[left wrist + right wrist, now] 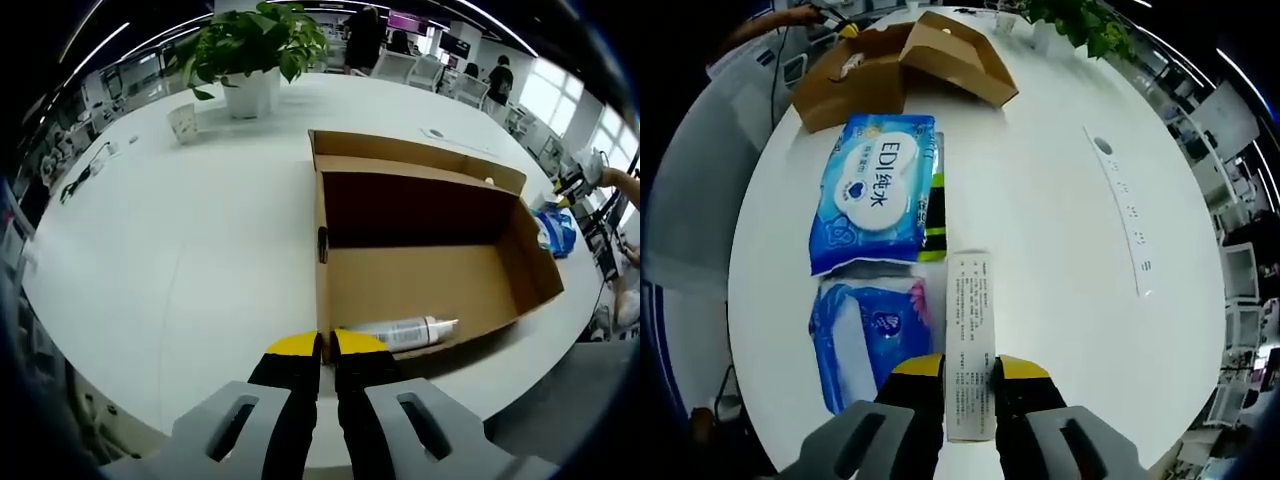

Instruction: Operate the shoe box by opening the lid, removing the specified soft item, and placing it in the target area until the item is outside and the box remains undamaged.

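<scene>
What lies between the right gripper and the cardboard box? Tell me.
In the right gripper view, a white carton sits in the right gripper, beside two blue wipe packs; then bare table up to the cardboard box.

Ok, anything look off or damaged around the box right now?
No damage visible. The box lies open on its side near the table edge, a white bottle still inside on its side. The right gripper holds a slim white carton.
</scene>
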A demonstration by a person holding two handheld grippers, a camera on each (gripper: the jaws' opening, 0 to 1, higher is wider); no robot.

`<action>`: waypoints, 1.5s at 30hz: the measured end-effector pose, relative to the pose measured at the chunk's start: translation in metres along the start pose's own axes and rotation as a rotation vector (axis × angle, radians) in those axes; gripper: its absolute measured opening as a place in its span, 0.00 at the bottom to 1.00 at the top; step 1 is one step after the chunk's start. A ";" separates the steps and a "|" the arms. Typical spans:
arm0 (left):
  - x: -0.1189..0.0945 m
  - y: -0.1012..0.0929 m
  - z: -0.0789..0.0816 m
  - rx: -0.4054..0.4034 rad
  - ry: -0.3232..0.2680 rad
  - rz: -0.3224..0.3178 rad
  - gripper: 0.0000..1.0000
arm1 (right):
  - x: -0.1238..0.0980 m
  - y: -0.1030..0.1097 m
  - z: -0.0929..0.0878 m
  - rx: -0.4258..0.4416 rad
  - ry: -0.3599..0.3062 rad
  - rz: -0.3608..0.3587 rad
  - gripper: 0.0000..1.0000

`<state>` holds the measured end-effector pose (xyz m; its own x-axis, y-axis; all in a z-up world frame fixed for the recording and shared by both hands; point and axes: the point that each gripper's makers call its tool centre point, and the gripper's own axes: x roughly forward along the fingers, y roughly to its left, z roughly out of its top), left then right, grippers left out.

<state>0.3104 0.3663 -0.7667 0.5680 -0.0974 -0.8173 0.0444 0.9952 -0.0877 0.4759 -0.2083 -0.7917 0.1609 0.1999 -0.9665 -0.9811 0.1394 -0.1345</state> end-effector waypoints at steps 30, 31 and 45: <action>0.002 -0.002 -0.001 -0.015 0.004 -0.001 0.03 | 0.007 -0.016 -0.013 -0.028 0.061 -0.056 0.18; 0.002 -0.002 -0.001 -0.015 0.005 -0.002 0.03 | 0.006 -0.016 -0.013 -0.029 0.062 -0.058 0.19; 0.002 -0.003 0.003 0.046 0.002 -0.016 0.04 | -0.005 -0.017 -0.003 0.083 0.007 -0.133 0.33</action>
<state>0.3138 0.3635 -0.7666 0.5656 -0.1130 -0.8169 0.0909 0.9931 -0.0745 0.4918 -0.2146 -0.7853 0.2875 0.1678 -0.9430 -0.9388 0.2443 -0.2428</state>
